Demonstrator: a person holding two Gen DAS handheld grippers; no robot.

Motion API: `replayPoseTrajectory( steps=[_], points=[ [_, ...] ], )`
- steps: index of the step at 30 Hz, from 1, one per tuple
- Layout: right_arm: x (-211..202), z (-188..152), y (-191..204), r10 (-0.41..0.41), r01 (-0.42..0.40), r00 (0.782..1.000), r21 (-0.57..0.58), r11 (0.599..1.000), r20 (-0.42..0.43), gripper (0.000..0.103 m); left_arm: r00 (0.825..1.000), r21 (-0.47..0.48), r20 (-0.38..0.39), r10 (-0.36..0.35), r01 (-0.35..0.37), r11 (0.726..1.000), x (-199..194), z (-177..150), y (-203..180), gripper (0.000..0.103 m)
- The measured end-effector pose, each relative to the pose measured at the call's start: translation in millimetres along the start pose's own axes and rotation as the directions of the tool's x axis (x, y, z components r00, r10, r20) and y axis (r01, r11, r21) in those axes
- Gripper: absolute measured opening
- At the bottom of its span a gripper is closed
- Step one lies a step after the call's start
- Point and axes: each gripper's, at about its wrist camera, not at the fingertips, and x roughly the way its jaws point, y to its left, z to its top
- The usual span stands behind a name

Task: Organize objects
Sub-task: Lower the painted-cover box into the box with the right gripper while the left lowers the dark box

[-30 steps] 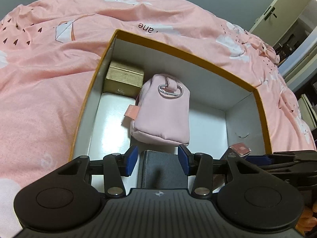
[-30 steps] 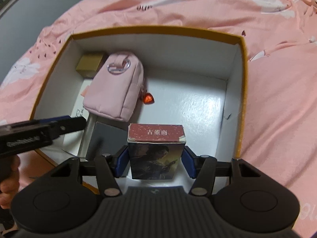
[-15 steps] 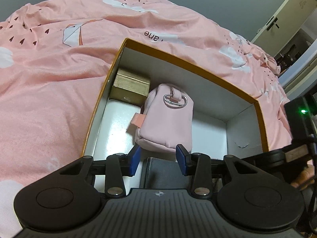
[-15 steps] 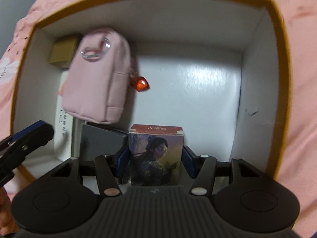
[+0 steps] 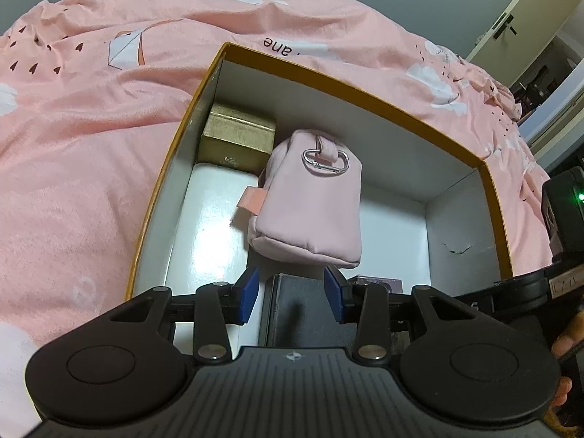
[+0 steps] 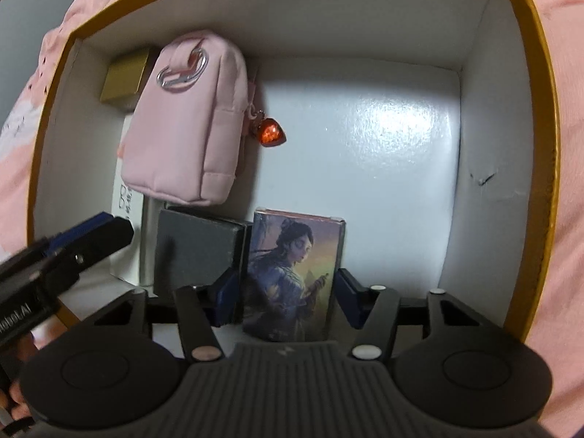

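The right gripper (image 6: 284, 301) is inside the box (image 6: 544, 168), its blue fingers (image 6: 345, 297) clamped on the sides of the illustrated card box (image 6: 292, 273). That card box stands upright near the box's near edge, long axis vertical, just right of the dark grey case (image 6: 197, 252) and apparently touching it. The left gripper (image 5: 292, 292) hovers above the near edge with its fingers apart and nothing between them; the grey case (image 5: 310, 310) lies directly below and ahead of it. The pink pouch (image 5: 310, 204) lies mid-box towards the left wall, and the gold box (image 5: 237, 138) fills the far left corner. The floor to the right of the card box is bare, so the right gripper, already on the piece, is the nearer one to set it down.
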Motion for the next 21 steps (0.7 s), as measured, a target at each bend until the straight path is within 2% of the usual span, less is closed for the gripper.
replayPoseTrajectory(
  steps=[6, 10, 17, 21],
  points=[
    [4, -5, 2, 0.019, -0.019, 1.0, -0.02, 1.0, -0.01, 0.034, 1.0, -0.008, -0.001, -0.001, 0.001, 1.0, 0, 0, 2, 0.045],
    [6, -6, 9, 0.037, -0.038, 0.999, -0.078, 0.996, -0.005, 0.032, 1.0, -0.004, -0.002, 0.009, -0.009, 1.0, 1, 0, 2, 0.044],
    [8, -5, 23, 0.012, -0.006, 0.999, -0.208, 0.978, 0.029, 0.031, 1.0, 0.002, 0.004, 0.012, -0.012, 1.0, 1, -4, -1, 0.044],
    [2, -11, 30, -0.007, 0.022, 0.998, -0.253, 0.967, 0.061, 0.031, 0.999, 0.024, 0.036, 0.007, -0.008, 1.0, -5, -9, -7, 0.044]
  ],
)
